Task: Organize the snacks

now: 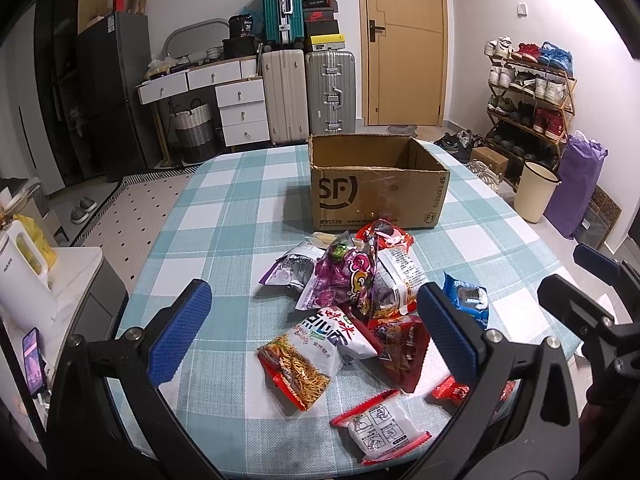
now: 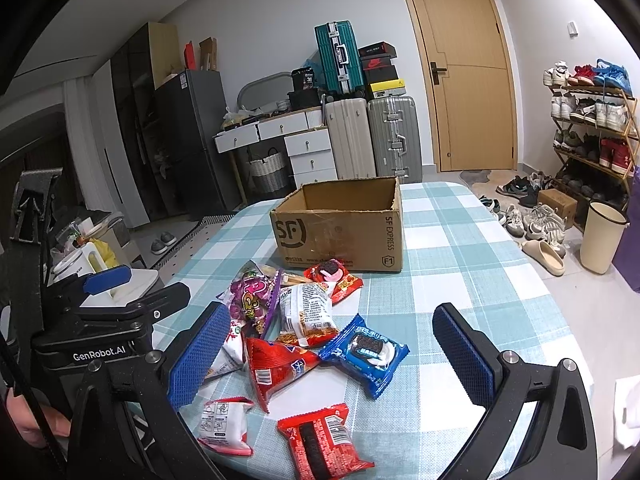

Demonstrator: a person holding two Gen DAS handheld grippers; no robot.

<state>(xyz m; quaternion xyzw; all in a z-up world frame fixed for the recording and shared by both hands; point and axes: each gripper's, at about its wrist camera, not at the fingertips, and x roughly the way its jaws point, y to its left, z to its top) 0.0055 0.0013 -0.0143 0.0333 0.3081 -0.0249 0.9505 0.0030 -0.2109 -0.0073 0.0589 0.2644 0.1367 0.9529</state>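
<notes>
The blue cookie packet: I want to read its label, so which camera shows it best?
The right wrist view. There the blue cookie packet lies in full view between the open fingers of the right tool, its front printing facing the camera. In the left wrist view the packet is partly hidden behind a finger of the left tool.

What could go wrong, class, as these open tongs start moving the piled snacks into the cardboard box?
1. The snack pile overlaps, so the right tongs may pinch two packets or drag neighbours along.
2. The red packet lies near the table edge closest to the camera; a nudge could push it off.
3. The light cardboard box might slide if bumped.
</notes>
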